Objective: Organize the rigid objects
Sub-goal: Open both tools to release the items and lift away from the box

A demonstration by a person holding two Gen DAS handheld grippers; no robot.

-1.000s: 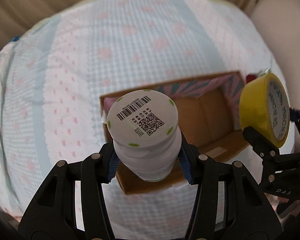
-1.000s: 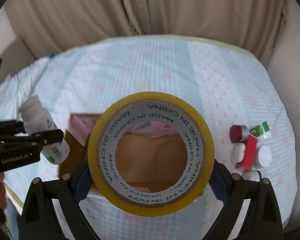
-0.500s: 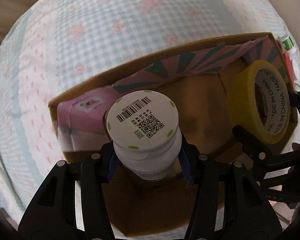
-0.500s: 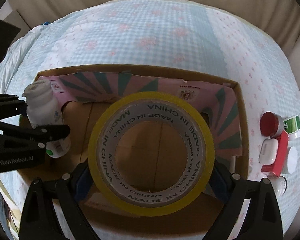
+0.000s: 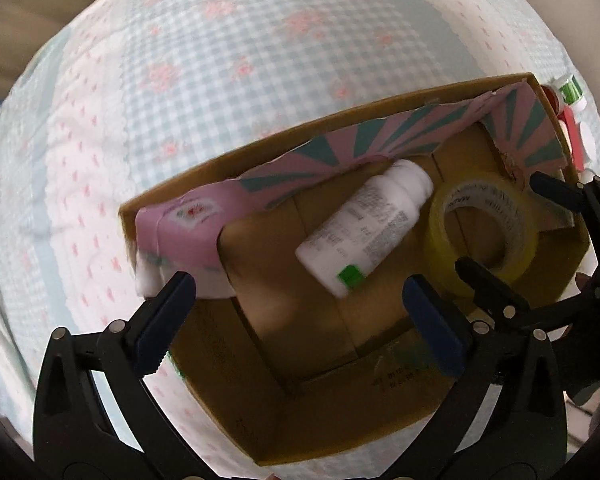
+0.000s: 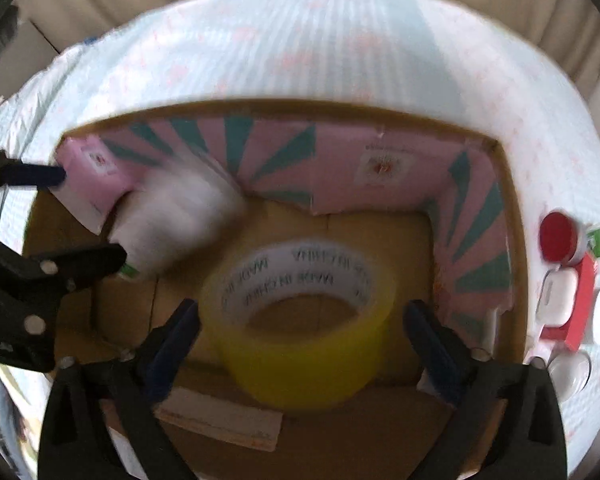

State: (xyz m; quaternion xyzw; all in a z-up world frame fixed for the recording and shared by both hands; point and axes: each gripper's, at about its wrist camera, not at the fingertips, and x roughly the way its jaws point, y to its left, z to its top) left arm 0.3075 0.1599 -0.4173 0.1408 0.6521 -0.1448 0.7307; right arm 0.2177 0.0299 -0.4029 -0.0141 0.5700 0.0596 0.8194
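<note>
A white pill bottle (image 5: 364, 232) lies on its side inside the cardboard box (image 5: 228, 364), cap toward the far wall. It shows blurred in the right wrist view (image 6: 176, 220). A yellow tape roll (image 5: 482, 232) sits on the box floor to its right, also in the right wrist view (image 6: 304, 320). My left gripper (image 5: 296, 304) is open and empty above the box's near side. My right gripper (image 6: 300, 332) is open, its fingers either side of the roll and apart from it. It also shows at the right of the left wrist view (image 5: 516, 228).
The box has a pink and teal liner (image 6: 276, 152) along its far and right walls. It sits on a checked light-blue cloth (image 5: 220, 64). Several small items, among them a red cap (image 6: 558, 236) and a red box (image 6: 582, 304), lie right of the box.
Both grippers opened. The bottle dropped from the left gripper and lies on its side in the box. The tape roll left the right gripper and rests on the box floor.
</note>
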